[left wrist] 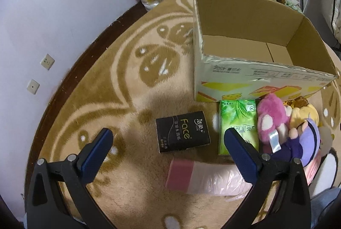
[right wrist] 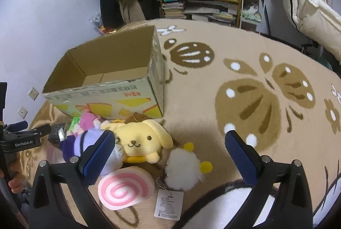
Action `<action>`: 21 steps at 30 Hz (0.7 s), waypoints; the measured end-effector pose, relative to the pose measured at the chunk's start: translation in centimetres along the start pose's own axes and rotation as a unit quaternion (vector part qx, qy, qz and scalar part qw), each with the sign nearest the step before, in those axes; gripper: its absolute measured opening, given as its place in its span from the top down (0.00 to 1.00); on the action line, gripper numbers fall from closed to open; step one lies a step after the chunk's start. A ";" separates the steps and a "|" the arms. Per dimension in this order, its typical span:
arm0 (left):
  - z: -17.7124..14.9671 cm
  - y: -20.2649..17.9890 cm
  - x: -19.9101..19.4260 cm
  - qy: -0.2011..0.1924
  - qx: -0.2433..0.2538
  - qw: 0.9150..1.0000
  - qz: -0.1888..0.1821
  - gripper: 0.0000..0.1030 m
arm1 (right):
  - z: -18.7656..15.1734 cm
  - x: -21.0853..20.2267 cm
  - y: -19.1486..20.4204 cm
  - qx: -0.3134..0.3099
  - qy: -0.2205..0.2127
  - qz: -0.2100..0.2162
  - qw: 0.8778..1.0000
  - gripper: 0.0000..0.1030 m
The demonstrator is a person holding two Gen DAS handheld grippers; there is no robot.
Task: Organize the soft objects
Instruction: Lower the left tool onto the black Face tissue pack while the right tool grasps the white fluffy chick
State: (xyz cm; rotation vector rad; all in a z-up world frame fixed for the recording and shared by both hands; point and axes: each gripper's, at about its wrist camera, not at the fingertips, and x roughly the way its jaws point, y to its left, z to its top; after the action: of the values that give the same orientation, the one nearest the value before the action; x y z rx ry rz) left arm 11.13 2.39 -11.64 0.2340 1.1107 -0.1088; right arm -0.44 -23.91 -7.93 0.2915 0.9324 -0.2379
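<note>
Both your claws spread wide, empty: left claw [left wrist: 168, 143], right claw [right wrist: 170, 148]. Soft things heaped on blanket before empty cardboard box [left wrist: 245, 45]. Yellow dog plush [right wrist: 138, 139] likely light, squashy: pinch your pads across head. Black tissue pack [left wrist: 182, 132] firmer, wrapper maybe slippery: take across short sides.

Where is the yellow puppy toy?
In the right wrist view, the yellow puppy toy lies on the rug just in front of the cardboard box, between the purple doll and the white fluffy ball.
</note>
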 end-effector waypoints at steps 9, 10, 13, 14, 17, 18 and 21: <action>0.8 0.0 2.6 0.014 0.003 1.000 0.013 0.00 | -0.6 2.3 -1.1 0.023 0.049 -0.007 0.998 0.05; 0.8 0.1 2.8 0.016 0.002 1.000 0.013 0.00 | -0.6 2.6 -1.3 0.027 0.053 -0.007 0.998 0.06; 0.8 0.3 3.9 0.031 -0.007 0.999 0.013 0.00 | -0.7 3.2 -1.8 0.036 0.063 -0.009 0.997 0.07; 0.8 0.3 4.2 0.035 -0.009 0.999 0.015 0.00 | -0.7 3.3 -1.8 0.036 0.065 -0.010 0.997 0.08; 0.8 0.5 5.2 0.044 -0.012 0.999 0.026 0.00 | -0.9 3.9 -1.9 0.038 0.077 -0.010 0.996 0.12; 0.9 0.6 5.4 0.044 -0.017 0.999 0.021 0.00 | -1.0 4.2 -2.0 0.041 0.085 -0.007 0.996 0.14; 1.0 0.7 5.6 0.045 -0.025 0.999 0.016 0.00 | -1.4 4.8 -2.0 0.044 0.098 -0.009 0.994 0.19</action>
State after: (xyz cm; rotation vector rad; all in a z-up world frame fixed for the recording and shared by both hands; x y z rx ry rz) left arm 14.62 3.00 -16.14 0.2135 1.1975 -0.0411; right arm 0.66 -25.66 -12.89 0.3923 1.1201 -0.2703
